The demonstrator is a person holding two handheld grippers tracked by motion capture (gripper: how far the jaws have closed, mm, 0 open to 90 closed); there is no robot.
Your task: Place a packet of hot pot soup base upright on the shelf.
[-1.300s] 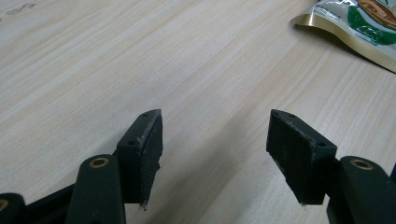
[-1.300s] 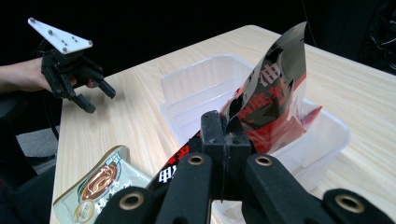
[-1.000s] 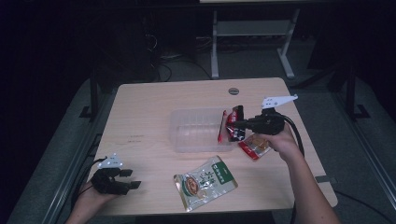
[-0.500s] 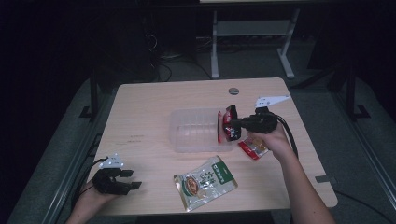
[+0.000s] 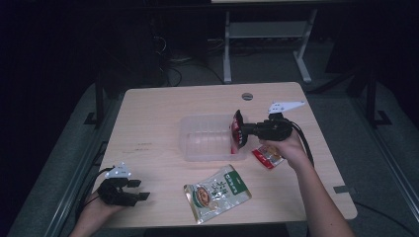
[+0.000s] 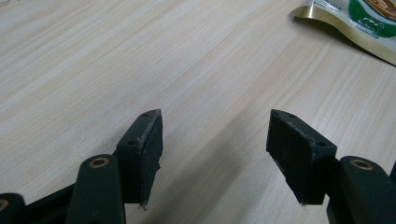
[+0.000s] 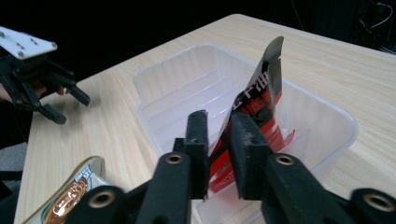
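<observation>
tub (image 5: 207, 140) mid-table | held packet (image 5: 236, 134) in its right end | pouch (image 5: 217, 190) before it | sachet (image 5: 267, 157) right

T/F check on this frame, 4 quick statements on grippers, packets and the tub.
1. The red-and-black packet stands between the right gripper jaws, over the clear tub. True; those jaws have just been opening.
2. The left gripper holds the green pouch. False: its jaws are open and empty, and the pouch lies flat on the table.
3. The tub is upside down. False: its opening faces up.
4. A small red packet lies on the table by the right hand. True.
</observation>
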